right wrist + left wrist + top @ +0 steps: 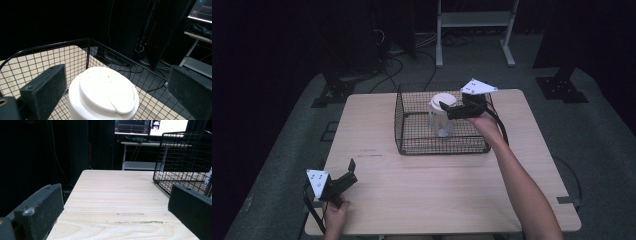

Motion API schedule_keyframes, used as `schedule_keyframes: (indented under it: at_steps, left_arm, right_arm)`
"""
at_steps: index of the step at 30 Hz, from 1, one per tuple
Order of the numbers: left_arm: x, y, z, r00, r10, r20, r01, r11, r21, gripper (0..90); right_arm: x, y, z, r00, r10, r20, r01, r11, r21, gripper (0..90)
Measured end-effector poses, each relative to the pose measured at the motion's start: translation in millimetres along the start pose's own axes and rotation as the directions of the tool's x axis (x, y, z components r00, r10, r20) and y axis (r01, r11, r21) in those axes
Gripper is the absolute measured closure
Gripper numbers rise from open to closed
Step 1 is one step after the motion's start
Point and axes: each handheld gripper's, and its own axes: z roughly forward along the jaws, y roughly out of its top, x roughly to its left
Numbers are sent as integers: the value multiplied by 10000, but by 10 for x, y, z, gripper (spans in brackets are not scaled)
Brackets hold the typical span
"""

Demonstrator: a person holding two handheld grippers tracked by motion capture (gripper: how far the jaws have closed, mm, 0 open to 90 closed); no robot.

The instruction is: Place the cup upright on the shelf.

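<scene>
Overhead: right gripper [451, 108] at white-lidded cup [441, 120] standing inside wire basket [412, 135] on table [437, 190]; left gripper [346, 176] idle near front-left corner.

Left gripper view: jaws spread wide, holding nothing.

Right gripper view: jaws apart, flanking lid [107, 91], not touching. Risk: squeezing on lid pops it off; cup tips against mesh.

Dark room, grey floor [607, 150], white shelf frame [474, 20] (cables beside it), lit monitors [152, 126] behind.
</scene>
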Motion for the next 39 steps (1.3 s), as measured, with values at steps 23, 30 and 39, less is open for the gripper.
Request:
schedule_keyframes:
  at_steps: [23,30,39]
  left_arm:
    - [-4,0,-3,10000,27,-13,-27,10000,-4,0]
    - [-5,0,-2,10000,42,-22,-42,10000,-1,0]
    - [-5,0,-2,10000,45,-31,-45,10000,5,0]
  right_arm:
    - [-47,-69,-289,9998,88,174,-89,9999,50,18]
    - [-51,-124,-371,9997,40,246,-42,9999,107,18]
    - [-66,-184,-435,9997,80,228,-84,9998,205,18]
